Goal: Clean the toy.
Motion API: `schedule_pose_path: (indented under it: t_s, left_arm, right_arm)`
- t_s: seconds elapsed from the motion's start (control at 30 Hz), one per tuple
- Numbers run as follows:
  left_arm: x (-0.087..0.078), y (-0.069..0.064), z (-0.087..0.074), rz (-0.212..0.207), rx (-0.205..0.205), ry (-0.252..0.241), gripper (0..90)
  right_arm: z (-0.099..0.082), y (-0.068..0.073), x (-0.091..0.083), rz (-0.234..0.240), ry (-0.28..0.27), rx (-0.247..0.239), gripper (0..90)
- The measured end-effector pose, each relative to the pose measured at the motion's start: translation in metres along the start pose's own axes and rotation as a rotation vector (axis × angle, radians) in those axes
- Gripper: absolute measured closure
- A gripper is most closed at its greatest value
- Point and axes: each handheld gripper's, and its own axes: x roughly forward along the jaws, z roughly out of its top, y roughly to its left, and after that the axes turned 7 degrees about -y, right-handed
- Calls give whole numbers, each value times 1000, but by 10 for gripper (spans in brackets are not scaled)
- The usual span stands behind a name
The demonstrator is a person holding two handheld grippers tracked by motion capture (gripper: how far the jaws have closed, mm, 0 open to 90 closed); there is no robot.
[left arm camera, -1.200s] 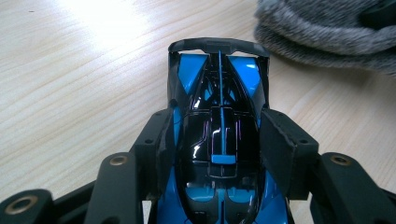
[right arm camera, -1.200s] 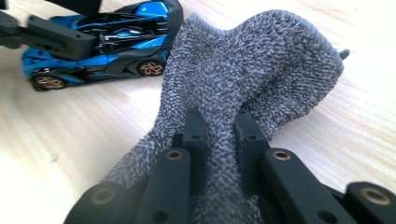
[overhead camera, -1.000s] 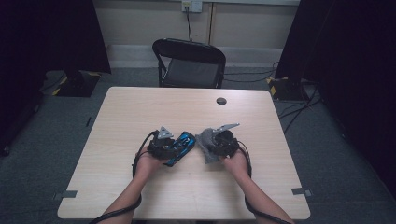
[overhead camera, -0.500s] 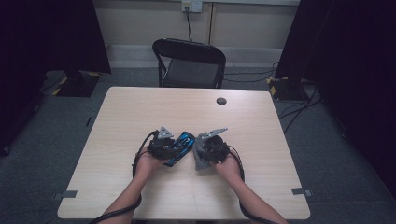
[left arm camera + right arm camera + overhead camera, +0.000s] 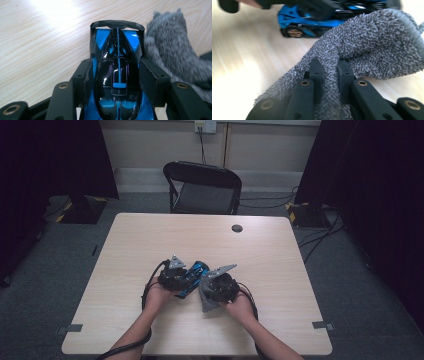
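We see a pale wooden table (image 5: 150,240) with a round black grommet (image 5: 237,228) near its far edge, a black folding chair (image 5: 202,187) behind it, and a wall socket (image 5: 205,126) above.

Left tongs (image 5: 117,75) half-closed, gripping; right tongs (image 5: 329,71) pinched tight, forearms converging

Bare forearms, no sleeves; left gripper (image 5: 186,279) and right gripper (image 5: 207,287) black-bodied, each topped by a grey three-cornered plate above the table (image 5: 150,235), trailing black cable; matte black jaws with brass-ringed screw holes, flat ribbed pads
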Motion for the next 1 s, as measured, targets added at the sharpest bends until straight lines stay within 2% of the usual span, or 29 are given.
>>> schedule_pose_path:
  t_s: [0.3, 0.53, 0.63, 1.0]
  left_arm:
    - [0, 0, 0, 0, -1, -2, 465]
    - [0, 0, 0, 1, -5, -2, 466]
    - [0, 0, 0, 1, -4, -3, 466]
    - [0, -1, 0, 3, -4, -4, 466]
  right_arm:
    - [1, 20, 6, 67, 2, -51, 782]
    - [1, 27, 8, 92, 4, -63, 782]
    - [1, 31, 9, 121, -1, -65, 781]
    - [-1, 44, 11, 175, 0, -86, 779]
